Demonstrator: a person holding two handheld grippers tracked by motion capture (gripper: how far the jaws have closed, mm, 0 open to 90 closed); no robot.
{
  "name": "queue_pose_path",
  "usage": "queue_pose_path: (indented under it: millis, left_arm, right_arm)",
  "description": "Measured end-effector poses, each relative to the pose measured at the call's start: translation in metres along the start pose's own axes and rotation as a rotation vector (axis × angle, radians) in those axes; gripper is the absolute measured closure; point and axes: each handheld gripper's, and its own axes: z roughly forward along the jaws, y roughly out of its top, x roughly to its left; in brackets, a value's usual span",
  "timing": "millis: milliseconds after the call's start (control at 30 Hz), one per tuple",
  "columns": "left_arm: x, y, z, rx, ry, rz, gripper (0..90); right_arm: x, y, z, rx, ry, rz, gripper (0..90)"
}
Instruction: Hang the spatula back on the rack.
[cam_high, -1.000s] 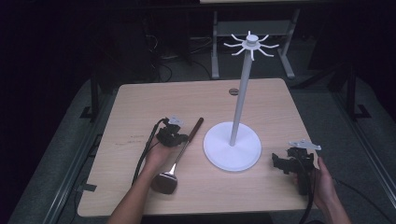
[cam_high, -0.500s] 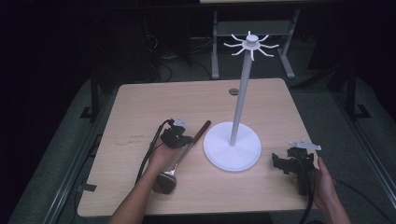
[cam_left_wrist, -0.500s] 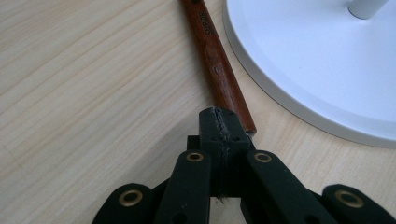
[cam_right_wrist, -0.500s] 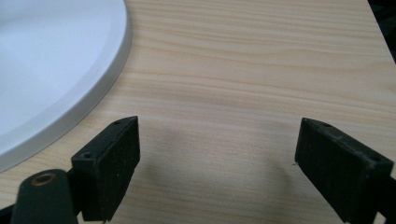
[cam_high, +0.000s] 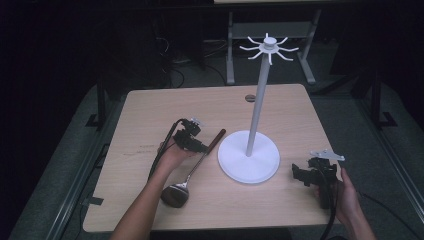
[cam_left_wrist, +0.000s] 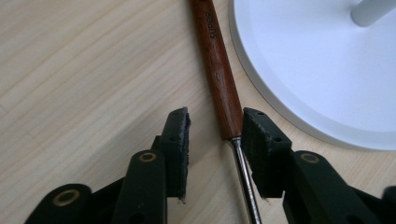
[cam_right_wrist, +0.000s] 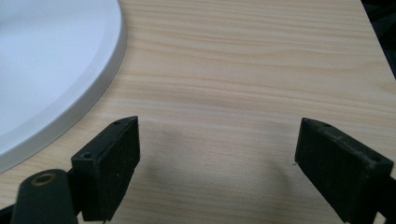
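Our left gripper (cam_left_wrist: 212, 133), its jaws just opening, straddles the ladle (cam_high: 196, 165) without pinching it, wooden handle aimed at the white stand (cam_high: 248, 163), bowl toward us, flat on the table (cam_high: 150, 115), while our right gripper (cam_right_wrist: 217, 161) gapes wide, empty.

A light wooden table (cam_high: 150, 120) stands on grey carpet in a dim room. A white stand (cam_high: 248, 160) with a round base, a tall pole and hooked arms on top sits right of the table's centre. Behind, a grey metal frame (cam_high: 270, 30) stands among cables.
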Motion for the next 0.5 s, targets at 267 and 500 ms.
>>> queue_pose_path:
  millis: [267,500]
  left_arm:
    - [-0.006,0.026,0.011,0.148,0.015,0.009,57.0]
    - [-0.013,0.039,0.026,0.227,0.047,0.022,57.9]
  right_arm:
    - [0.000,0.000,0.000,-0.001,0.001,-0.002,13.4]
    - [0.000,0.000,0.000,-0.001,0.004,-0.001,13.4]
